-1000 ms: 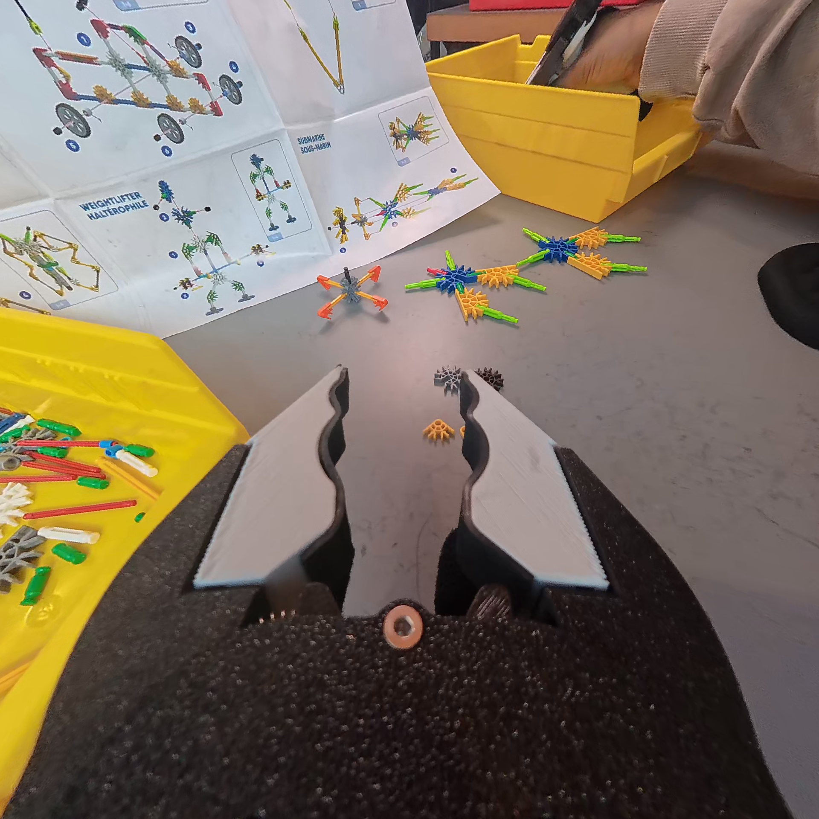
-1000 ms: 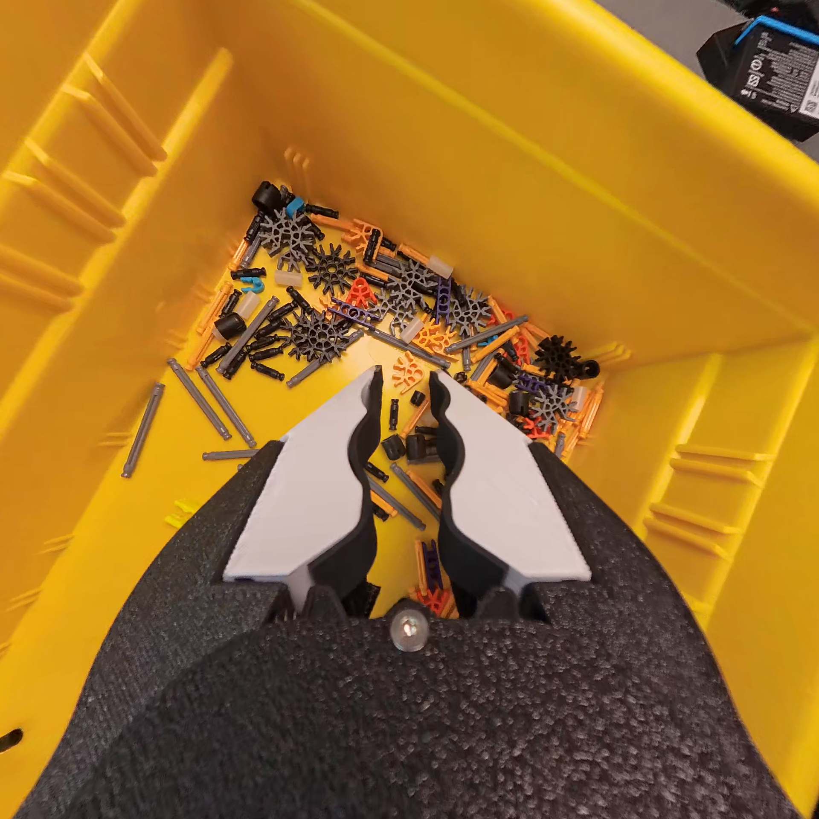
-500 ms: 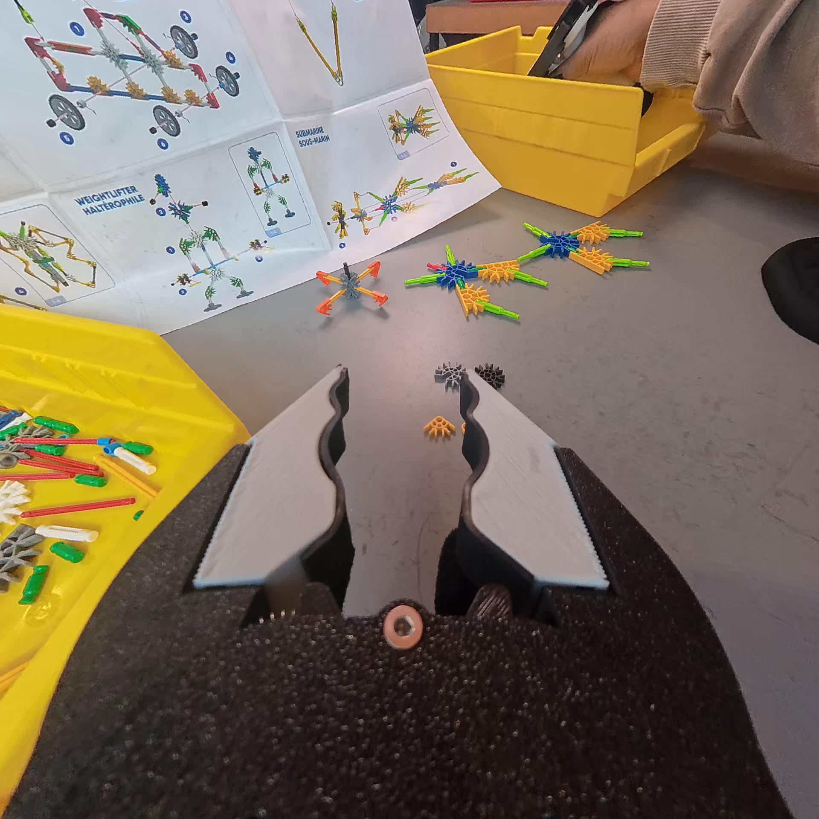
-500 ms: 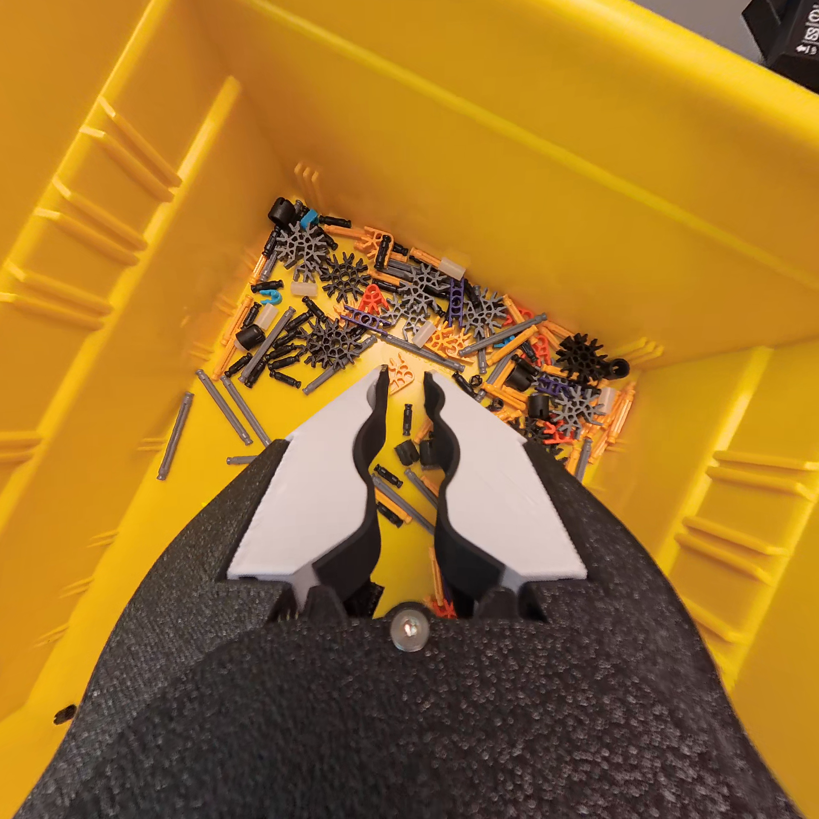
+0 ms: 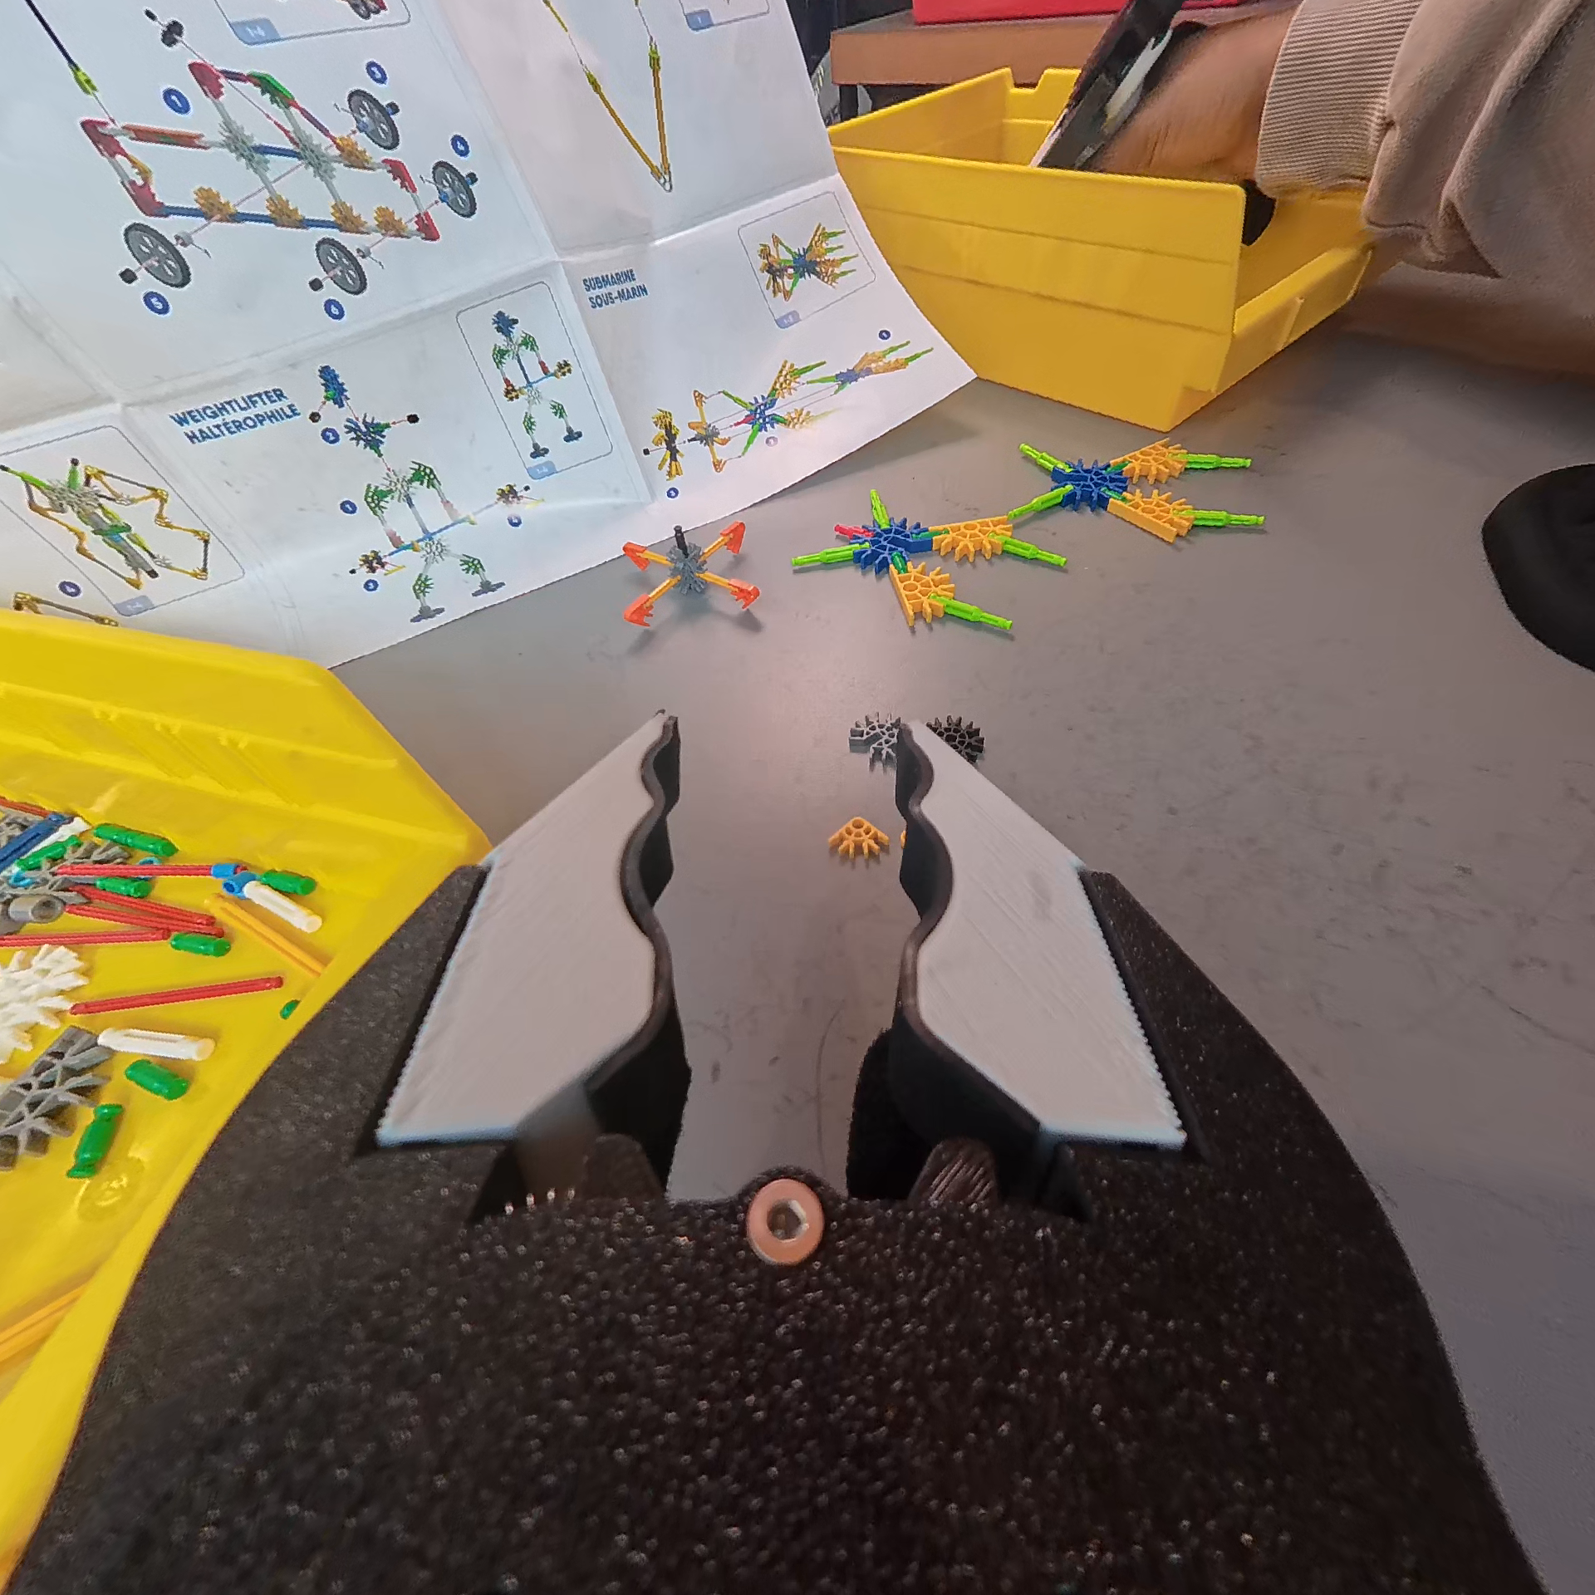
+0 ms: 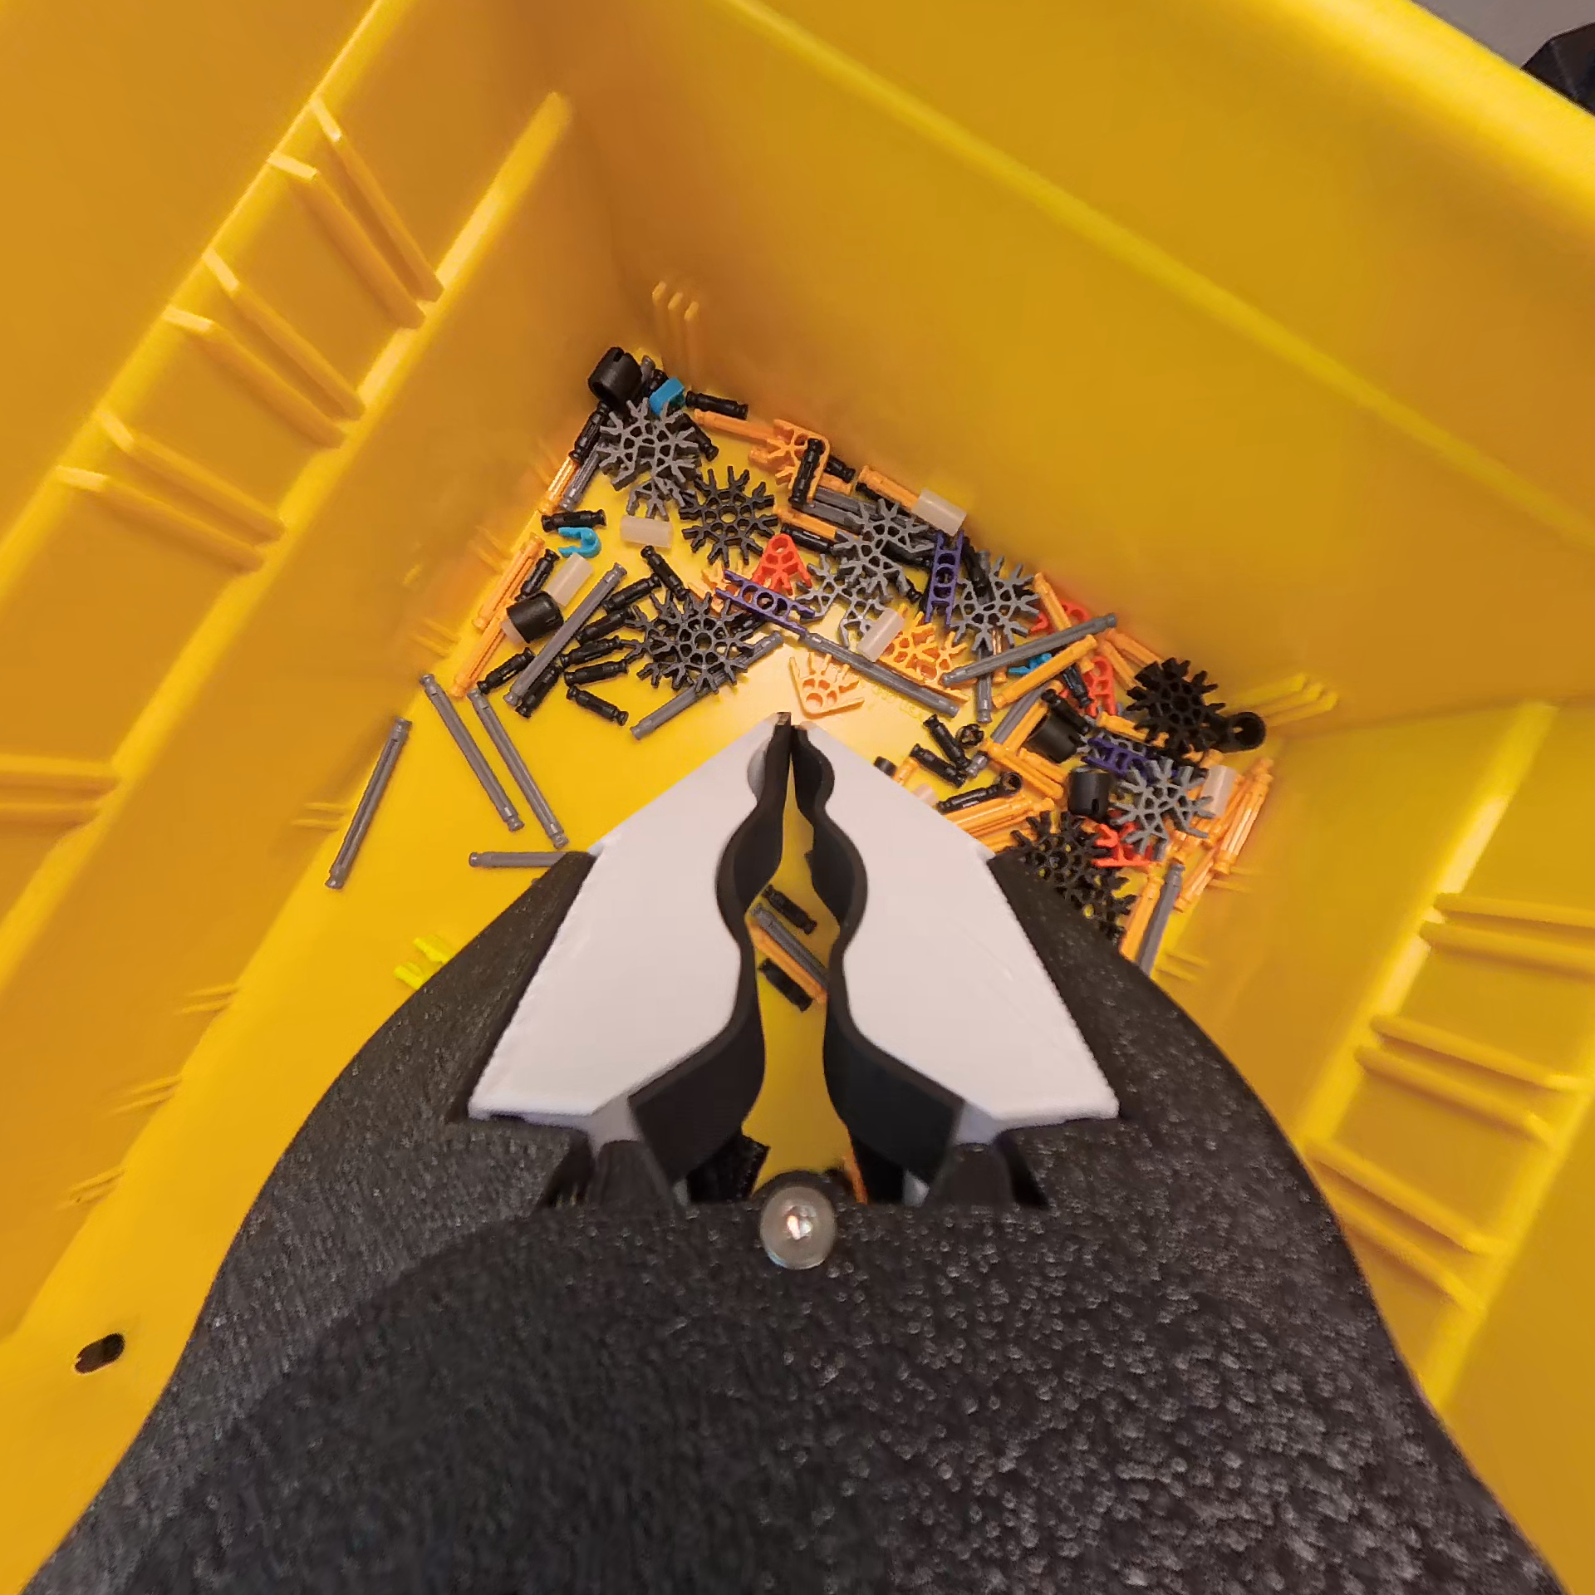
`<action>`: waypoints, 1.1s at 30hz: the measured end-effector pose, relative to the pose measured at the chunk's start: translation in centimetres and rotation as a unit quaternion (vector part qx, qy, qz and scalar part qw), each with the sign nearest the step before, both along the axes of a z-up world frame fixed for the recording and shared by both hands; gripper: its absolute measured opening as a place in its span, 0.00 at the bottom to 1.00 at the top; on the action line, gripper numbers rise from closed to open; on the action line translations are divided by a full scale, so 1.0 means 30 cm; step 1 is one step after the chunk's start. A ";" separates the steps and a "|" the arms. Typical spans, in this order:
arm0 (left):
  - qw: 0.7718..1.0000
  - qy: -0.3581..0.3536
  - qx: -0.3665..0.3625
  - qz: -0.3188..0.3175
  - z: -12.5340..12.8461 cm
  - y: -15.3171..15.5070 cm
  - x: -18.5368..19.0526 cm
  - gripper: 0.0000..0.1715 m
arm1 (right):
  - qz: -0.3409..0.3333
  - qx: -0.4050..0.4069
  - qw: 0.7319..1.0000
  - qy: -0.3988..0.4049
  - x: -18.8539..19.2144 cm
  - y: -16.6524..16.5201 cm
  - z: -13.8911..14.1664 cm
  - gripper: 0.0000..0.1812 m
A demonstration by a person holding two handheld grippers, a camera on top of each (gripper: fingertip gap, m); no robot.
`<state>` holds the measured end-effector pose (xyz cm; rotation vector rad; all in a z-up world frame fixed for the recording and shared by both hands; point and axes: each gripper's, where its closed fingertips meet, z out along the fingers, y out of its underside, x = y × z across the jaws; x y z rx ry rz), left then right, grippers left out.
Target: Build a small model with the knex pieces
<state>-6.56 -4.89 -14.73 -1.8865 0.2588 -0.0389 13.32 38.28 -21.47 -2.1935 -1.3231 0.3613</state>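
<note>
My right gripper (image 6: 787, 727) is inside a yellow bin (image 6: 1079, 285), just above a pile of small construction-toy pieces (image 6: 829, 595): grey and black snowflake connectors, grey and orange rods, black clips. Its jaws are closed, and a small dark piece (image 6: 782, 715) shows pinched at the tips. My left gripper (image 5: 781, 738) is open and empty, low over the grey table (image 5: 1251, 906). An orange fan connector (image 5: 857, 837) lies between its fingertips. A grey connector (image 5: 873, 736) and a black one (image 5: 958, 738) lie by the right fingertip (image 5: 917, 751).
A second yellow bin (image 5: 216, 759) with red, green and white pieces is at the left. An instruction sheet (image 5: 431, 302) leans behind it. Three small built assemblies (image 5: 898, 544) lie on the table. A person's hand and sleeve (image 5: 1424, 112) reach into the far bin (image 5: 1062, 285). Tip to tip, the grippers are about 50 cm apart.
My right gripper has closed from open, its tips coming together over a short black piece in the bin. The left gripper has barely moved.
</note>
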 end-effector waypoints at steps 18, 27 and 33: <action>1.000 0.016 -0.005 -0.005 -0.012 0.001 0.005 0.29 | -0.032 -0.026 0.999 -0.012 -0.012 0.036 -0.009 0.08; 1.000 0.030 -0.001 -0.008 -0.005 -0.002 0.015 0.29 | 0.007 0.002 1.000 -0.004 -0.021 -0.018 0.039 0.07; 1.000 0.018 -0.002 0.005 -0.004 0.000 -0.017 0.29 | 0.149 0.114 0.976 0.107 -0.164 -0.395 0.429 0.07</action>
